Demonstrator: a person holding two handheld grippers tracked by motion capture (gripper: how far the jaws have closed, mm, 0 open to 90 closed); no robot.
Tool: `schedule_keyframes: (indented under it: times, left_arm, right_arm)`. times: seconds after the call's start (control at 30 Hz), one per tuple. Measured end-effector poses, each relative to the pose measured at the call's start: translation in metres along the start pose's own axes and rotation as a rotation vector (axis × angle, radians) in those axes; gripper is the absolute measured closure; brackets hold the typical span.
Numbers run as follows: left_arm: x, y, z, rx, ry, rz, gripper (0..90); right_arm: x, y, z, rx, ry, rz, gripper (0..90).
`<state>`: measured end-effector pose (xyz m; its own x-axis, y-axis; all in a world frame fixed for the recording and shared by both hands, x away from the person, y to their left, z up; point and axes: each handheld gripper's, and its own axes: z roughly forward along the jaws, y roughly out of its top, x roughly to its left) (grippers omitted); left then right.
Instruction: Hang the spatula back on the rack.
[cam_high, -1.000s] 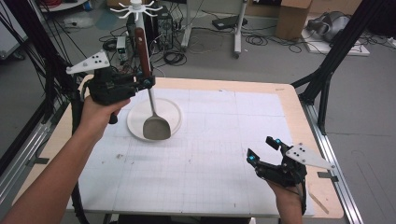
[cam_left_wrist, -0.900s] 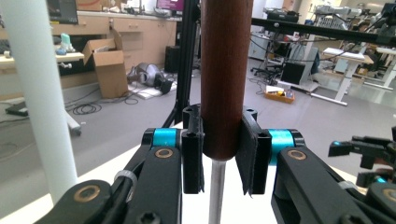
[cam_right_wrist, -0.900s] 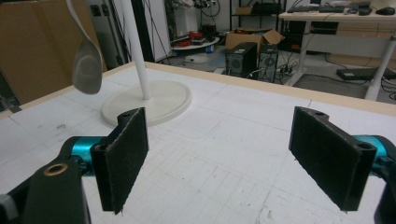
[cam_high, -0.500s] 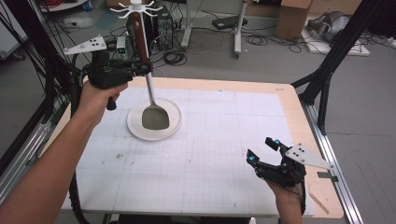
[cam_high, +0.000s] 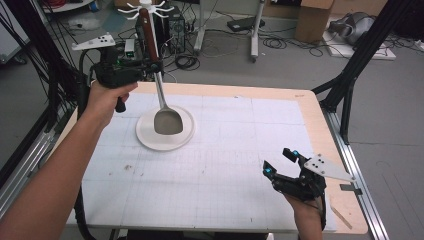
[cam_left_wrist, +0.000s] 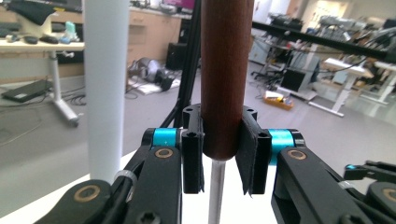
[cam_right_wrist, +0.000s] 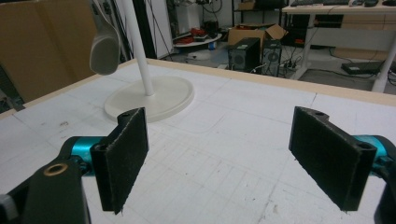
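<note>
Fingers (cam_left_wrist: 193, 149) clamp wooden handle (cam_left_wrist: 227, 70) (upright).

The top of the wooden handle (cam_left_wrist: 227, 74) is cut off by the upper edge in the left gripper view, as is the white pole (cam_left_wrist: 106, 84). The spatula's metal shaft (cam_left_wrist: 215, 191) is cut off below.

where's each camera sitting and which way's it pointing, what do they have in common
High view: above the person's side, facing forward and down on the table; both forearms, left gripper and right gripper show.
Left gripper view: on the left gripper, facing along its jaws, clamped on the spatula's brown handle beside the white stand.
Right gripper view: on the right gripper, low over the table, jaws apart, facing the stand's base.
Shared: spatula and stand appear in all three.
</note>
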<state>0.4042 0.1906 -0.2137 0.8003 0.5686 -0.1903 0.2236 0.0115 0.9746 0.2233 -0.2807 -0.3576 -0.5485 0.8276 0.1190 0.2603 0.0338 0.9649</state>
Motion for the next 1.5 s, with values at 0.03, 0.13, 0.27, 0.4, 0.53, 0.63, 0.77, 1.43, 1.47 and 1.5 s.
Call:
schedule_keyframes:
  times: [0.03, 0.13, 0.27, 0.4, 0.53, 0.63, 0.77, 1.43, 1.47, 1.5]
  left_arm:
    - [0.001, -0.001, 0.001, 0.007, 0.001, 0.003, 73.5]
    - [-0.001, -0.001, 0.002, 0.007, 0.010, 0.005, 73.4]
    - [-0.003, -0.002, 0.003, 0.009, 0.033, -0.002, 72.8]
    - [-0.007, -0.006, -0.003, -0.030, 0.075, 0.010, 58.9]
    - [-0.010, -0.016, -0.019, -0.073, 0.141, 0.072, 44.7]
    - [-0.012, -0.026, -0.032, -0.098, 0.148, 0.081, 40.1]
    - [-0.017, -0.046, -0.049, -0.104, 0.127, 0.084, 29.1]
    - [-0.056, -0.168, -0.104, -0.020, 0.151, 0.116, 14.5]
    - [-0.056, -0.171, -0.106, -0.018, 0.152, 0.114, 14.8]
    - [-0.057, -0.178, -0.109, -0.022, 0.157, 0.102, 15.1]
  right_arm:
    - [0.000, 0.000, 0.000, 0.000, 0.000, 0.001, 18.5]
    - [0.000, -0.001, 0.000, 0.002, 0.002, 0.004, 18.5]
    - [-0.002, -0.001, 0.000, 0.002, 0.001, 0.006, 18.5]
    - [-0.002, -0.002, -0.002, 0.002, 0.001, 0.005, 18.5]
    - [-0.005, -0.004, -0.005, 0.007, -0.010, 0.009, 18.5]
    - [-0.007, -0.005, -0.008, 0.005, -0.019, 0.016, 18.5]
    - [-0.011, -0.005, -0.012, 0.005, -0.037, 0.022, 18.5]
    - [-0.025, -0.026, -0.028, 0.093, -0.125, 0.022, 18.5]
    - [-0.024, -0.026, -0.027, 0.094, -0.122, 0.018, 18.5]
    - [-0.024, -0.026, -0.026, 0.097, -0.120, 0.017, 18.5]
